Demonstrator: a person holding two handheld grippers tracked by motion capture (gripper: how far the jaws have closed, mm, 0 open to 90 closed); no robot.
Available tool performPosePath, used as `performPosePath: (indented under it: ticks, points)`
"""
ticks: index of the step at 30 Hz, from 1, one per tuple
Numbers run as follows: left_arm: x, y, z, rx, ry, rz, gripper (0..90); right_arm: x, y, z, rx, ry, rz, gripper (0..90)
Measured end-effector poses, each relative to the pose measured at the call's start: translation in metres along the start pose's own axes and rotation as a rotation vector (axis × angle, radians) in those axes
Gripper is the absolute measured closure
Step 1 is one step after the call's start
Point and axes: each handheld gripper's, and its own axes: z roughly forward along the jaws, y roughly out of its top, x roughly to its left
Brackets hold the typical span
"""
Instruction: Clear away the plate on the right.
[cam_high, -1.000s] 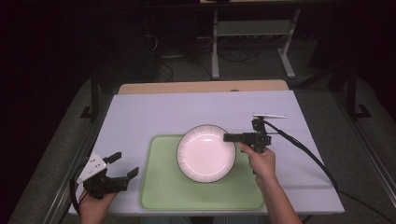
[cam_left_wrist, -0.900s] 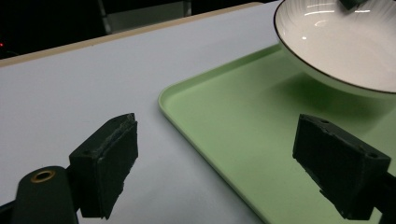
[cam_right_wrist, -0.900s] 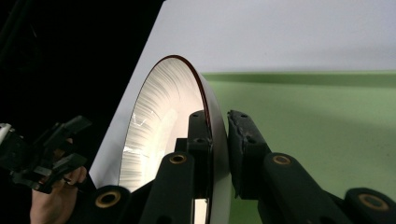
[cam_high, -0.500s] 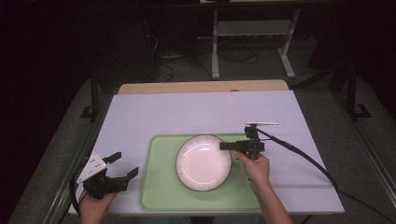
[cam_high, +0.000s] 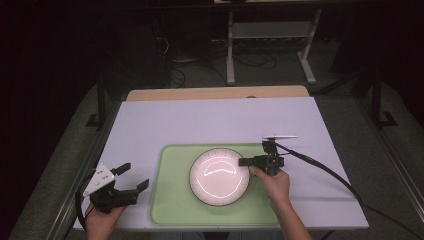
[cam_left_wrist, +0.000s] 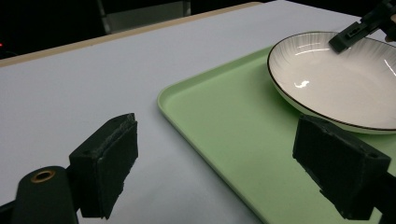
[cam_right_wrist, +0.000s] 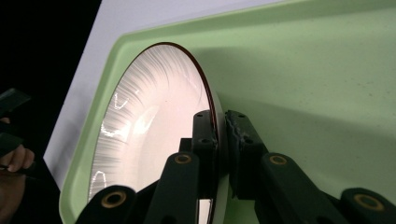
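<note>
A white ribbed plate (cam_high: 219, 177) with a dark rim lies over the middle of the light green tray (cam_high: 170, 195). My right gripper (cam_high: 246, 162) is shut on the plate's right rim; the right gripper view shows the plate (cam_right_wrist: 140, 135) pinched edge-on between the right gripper (cam_right_wrist: 219, 126) jaws, above the tray (cam_right_wrist: 317, 84). My left gripper (cam_high: 131, 176) rests open at the table's front left, just off the tray's left edge. Its two pads (cam_left_wrist: 109, 163) stand wide apart with nothing between them, facing the tray (cam_left_wrist: 224, 140) and plate (cam_left_wrist: 341, 84).
The tray sits on a pale lavender tabletop (cam_high: 220, 120) with a wooden strip along its far edge. A black cable (cam_high: 325, 172) trails from the right gripper across the table's right side. A metal stand (cam_high: 270, 35) and cables are on the dark floor beyond.
My right gripper has carried the plate toward me and a little left, from the tray's far right part to its middle. The left gripper has stayed still and open.
</note>
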Motion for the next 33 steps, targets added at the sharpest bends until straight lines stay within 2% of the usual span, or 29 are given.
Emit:
performPosePath:
  ticks: [6,16,33]
  points:
    - [0.0001,-0.0001,0.0002,0.0,-0.001,0.0,13.9,-0.0019,-0.0037,0.0031,0.02,-0.037,-0.01,82.1]
    - [0.0002,-0.0002,0.0002,0.0,0.0,-0.001,13.9,-0.0034,-0.0071,0.0072,0.043,-0.051,-0.008,81.8]
    - [-0.0002,0.0,0.0003,0.001,-0.002,0.001,13.9,-0.0055,-0.0098,0.0046,0.037,-0.038,-0.015,82.1]
